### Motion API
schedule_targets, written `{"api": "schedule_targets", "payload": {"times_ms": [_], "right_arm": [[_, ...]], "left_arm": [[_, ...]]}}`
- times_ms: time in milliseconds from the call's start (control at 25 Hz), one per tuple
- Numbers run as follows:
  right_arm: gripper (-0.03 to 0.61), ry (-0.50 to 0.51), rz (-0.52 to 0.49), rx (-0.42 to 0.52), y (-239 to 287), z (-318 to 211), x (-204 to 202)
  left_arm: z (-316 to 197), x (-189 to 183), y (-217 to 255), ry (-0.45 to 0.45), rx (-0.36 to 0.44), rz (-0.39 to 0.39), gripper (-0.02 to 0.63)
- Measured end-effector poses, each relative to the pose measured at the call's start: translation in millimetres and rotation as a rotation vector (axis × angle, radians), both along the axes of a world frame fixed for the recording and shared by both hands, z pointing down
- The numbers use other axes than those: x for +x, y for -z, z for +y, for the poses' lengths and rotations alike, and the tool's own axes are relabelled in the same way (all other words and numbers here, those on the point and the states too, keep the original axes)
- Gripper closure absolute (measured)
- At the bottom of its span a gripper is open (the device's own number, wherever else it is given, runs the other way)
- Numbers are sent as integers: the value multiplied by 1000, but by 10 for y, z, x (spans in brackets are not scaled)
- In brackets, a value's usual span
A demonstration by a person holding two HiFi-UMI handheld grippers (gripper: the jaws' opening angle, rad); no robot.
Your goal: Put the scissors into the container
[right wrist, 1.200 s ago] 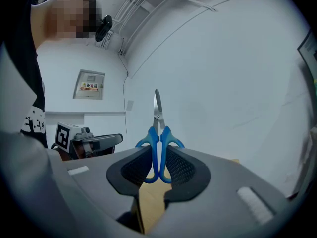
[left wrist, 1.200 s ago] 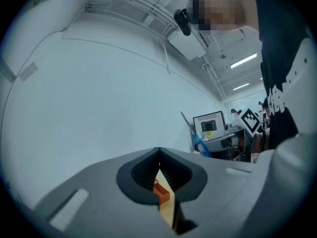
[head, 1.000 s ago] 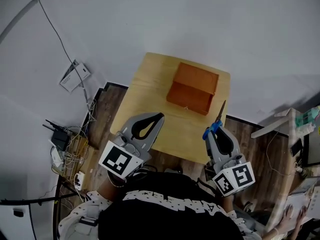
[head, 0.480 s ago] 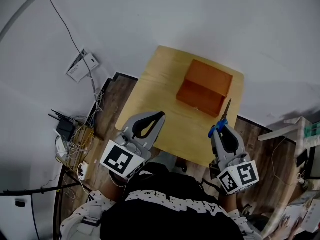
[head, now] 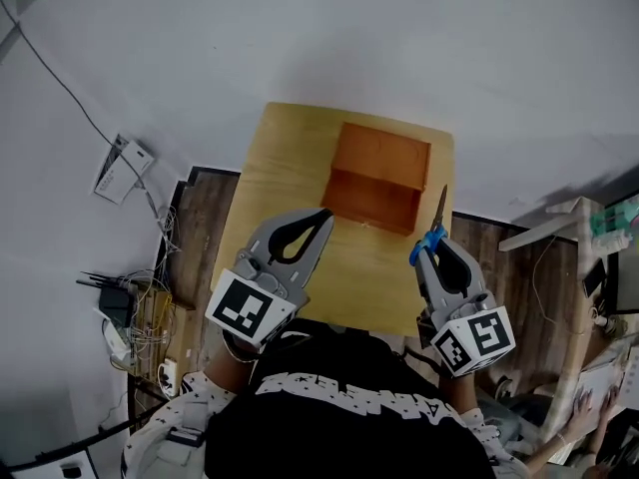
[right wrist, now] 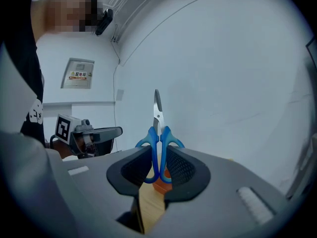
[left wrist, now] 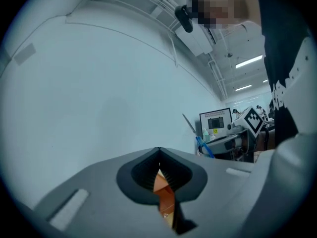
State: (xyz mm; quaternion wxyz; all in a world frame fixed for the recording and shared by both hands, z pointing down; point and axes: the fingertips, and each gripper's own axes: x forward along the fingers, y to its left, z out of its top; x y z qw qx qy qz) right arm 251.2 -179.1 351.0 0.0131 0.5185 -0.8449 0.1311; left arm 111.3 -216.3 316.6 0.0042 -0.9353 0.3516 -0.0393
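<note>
Currently right gripper [head: 430, 253] clamps scissors [head: 438, 211], blades pointing along container's [head: 377, 173] right end; left gripper [head: 319, 217] closed, empty.

Both grippers are held out in front of the chest, marker cubes closest to the body, jaws pointing away across the table [head: 290, 158]. The left gripper [head: 321, 216] sits over the near left part of it, tips pressed together with nothing pinched between them. The right gripper [head: 431, 249] is out by the right edge near the near corner, clamped on the blue handles of the scissors [head: 439, 206], blades poking straight out past the tips
</note>
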Motion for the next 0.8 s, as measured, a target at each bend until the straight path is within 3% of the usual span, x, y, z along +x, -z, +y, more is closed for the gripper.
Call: {"api": "schedule_targets", "payload": {"times_ms": [240, 480, 800], "right_arm": [[472, -16, 53, -45, -172, -320, -7], [472, -9, 113, -96, -361, -573, -27], [472, 8, 143, -157, -648, -823, -44]], "left_arm": [[-343, 7, -120, -28, 15, 40, 612], [-533, 17, -283, -44, -65, 17, 612], [-690, 15, -399, -48, -109, 31, 612]]}}
